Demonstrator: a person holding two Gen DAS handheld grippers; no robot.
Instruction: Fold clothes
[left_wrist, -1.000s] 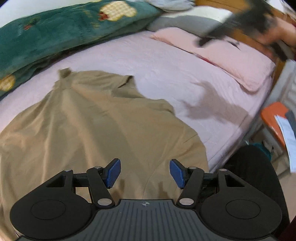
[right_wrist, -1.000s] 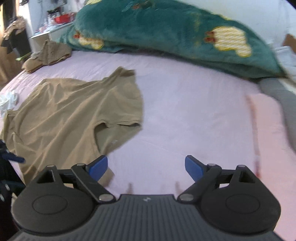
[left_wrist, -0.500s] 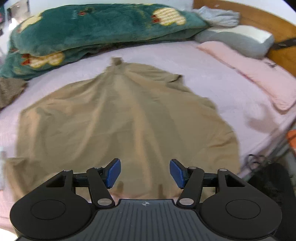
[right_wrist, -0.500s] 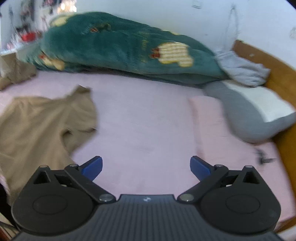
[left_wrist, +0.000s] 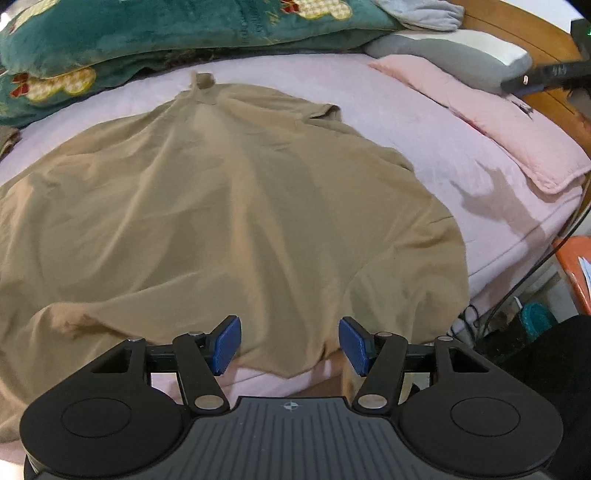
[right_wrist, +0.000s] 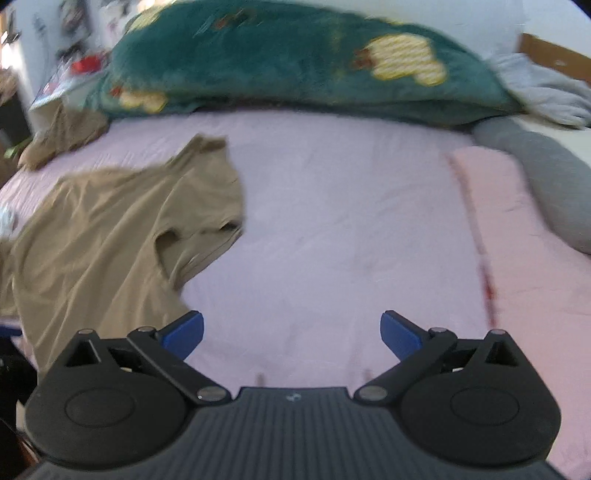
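Shirt (left_wrist: 236, 206) — collar toward teal blanket (left_wrist: 177, 33)

Bed (left_wrist: 369, 110), pale pink sheet. Lying on it: tan shirt (left_wrist: 229, 206) spread flat; green blanket (right_wrist: 295, 70) along far side; pink pillow (left_wrist: 491, 122) and grey pillow (left_wrist: 447, 55) at wooden headboard (left_wrist: 524, 37).

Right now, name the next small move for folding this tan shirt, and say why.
Probably ease the left gripper down onto the tan T-shirt's near hem: the shirt lies spread on the lilac sheet, its edge between open pads; the right gripper is open over bare sheet.
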